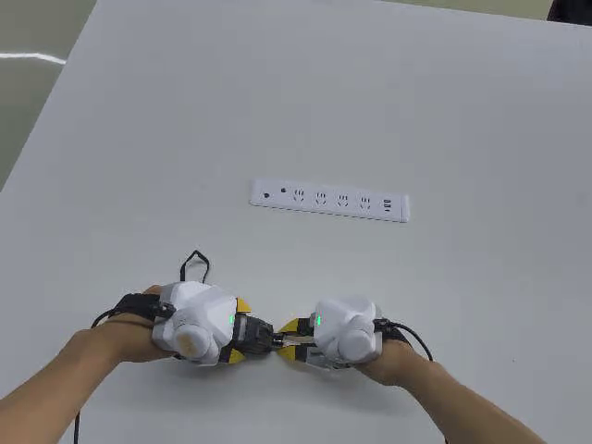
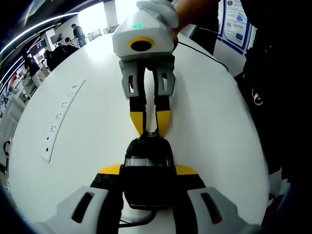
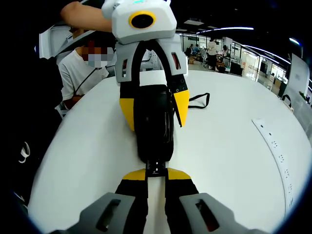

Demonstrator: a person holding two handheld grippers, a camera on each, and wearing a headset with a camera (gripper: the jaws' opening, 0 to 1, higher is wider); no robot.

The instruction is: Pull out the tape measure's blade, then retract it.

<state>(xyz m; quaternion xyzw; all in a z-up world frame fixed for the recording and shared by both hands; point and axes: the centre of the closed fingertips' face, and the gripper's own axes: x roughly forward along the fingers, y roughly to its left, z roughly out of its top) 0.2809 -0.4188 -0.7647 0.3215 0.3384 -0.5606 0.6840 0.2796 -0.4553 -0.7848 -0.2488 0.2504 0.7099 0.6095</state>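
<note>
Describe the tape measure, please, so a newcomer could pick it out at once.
On the white table, the left gripper and right gripper meet. The tape measure is the black case clamped in the left one, unlike the white power strip farther back.

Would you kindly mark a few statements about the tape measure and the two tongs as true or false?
1. The left tongs grip the black tape measure case. True.
2. The right tongs hang open, away from the tape. False: they are shut on the blade, right at the case.
3. The blade stretches far across the table. False: hardly any blade is out, and the two tongs nearly meet.
4. A white power strip lies on the table beyond both tongs. True.
</note>
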